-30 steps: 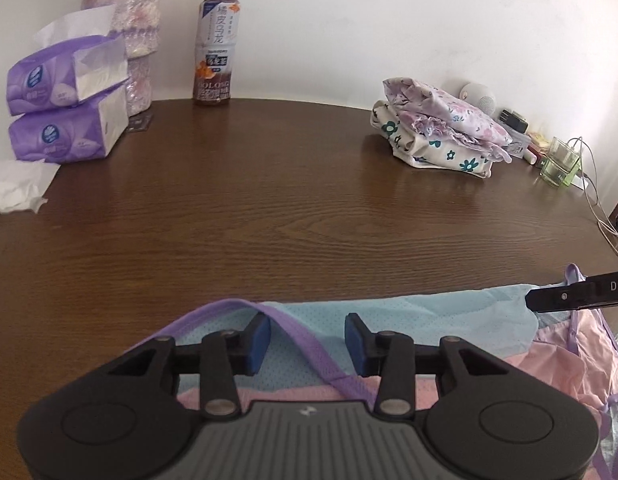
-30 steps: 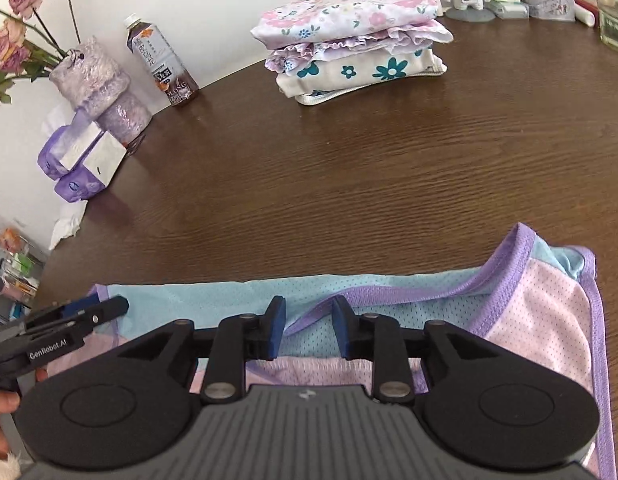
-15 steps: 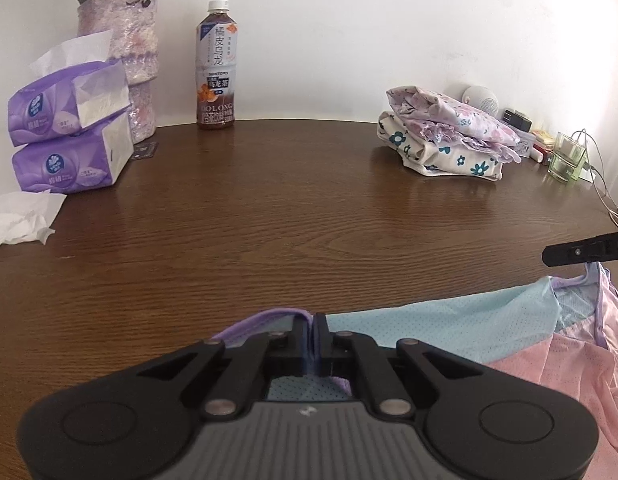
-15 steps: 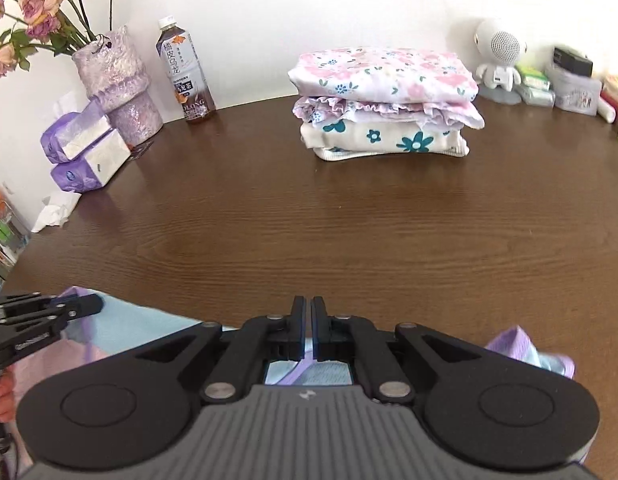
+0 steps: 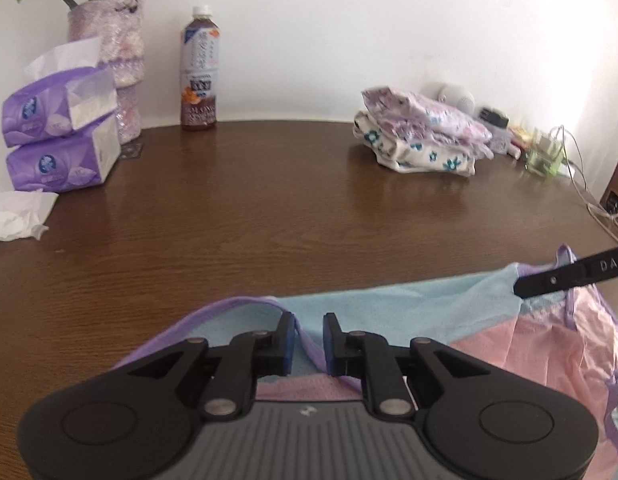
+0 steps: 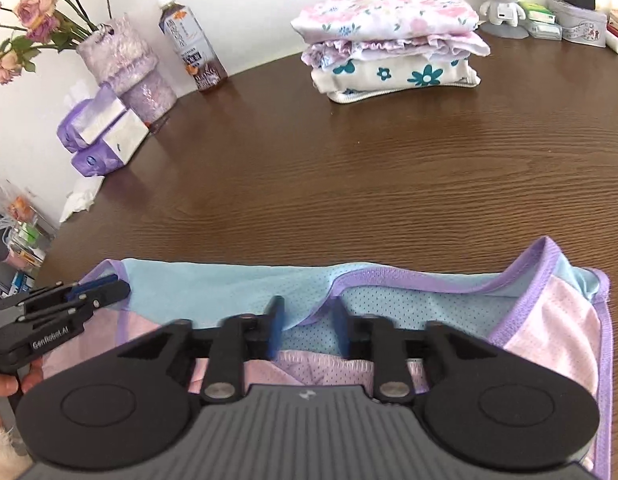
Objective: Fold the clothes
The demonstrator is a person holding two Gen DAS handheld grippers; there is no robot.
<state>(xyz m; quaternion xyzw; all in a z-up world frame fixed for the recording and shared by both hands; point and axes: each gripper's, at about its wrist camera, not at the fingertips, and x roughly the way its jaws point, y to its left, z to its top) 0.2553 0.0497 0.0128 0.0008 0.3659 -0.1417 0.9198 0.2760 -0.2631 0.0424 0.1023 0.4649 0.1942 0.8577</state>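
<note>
A light blue and pink mesh garment (image 5: 389, 312) with purple trim lies flat on the dark wooden table (image 5: 269, 200) near its front edge. My left gripper (image 5: 308, 340) is open, its blue pads on either side of a purple trim strip at the garment's left part. My right gripper (image 6: 307, 330) is open too, straddling a raised purple fold of the garment (image 6: 229, 280). The right gripper's fingers (image 5: 569, 276) reach in over the garment's right corner in the left wrist view. The left gripper (image 6: 89, 294) sits at the cloth's left corner in the right wrist view.
A stack of folded floral clothes (image 6: 393, 48) stands at the back. A tea bottle (image 5: 199, 76), a vase (image 5: 117, 48) with roses, purple tissue packs (image 5: 57, 132) and a crumpled tissue (image 5: 17, 216) line the back left. Small items and cables (image 5: 581, 184) crowd the back right.
Half a second ago both grippers were shut on the garment's trim and held it up. Now both have opened and the garment lies spread on the table.
</note>
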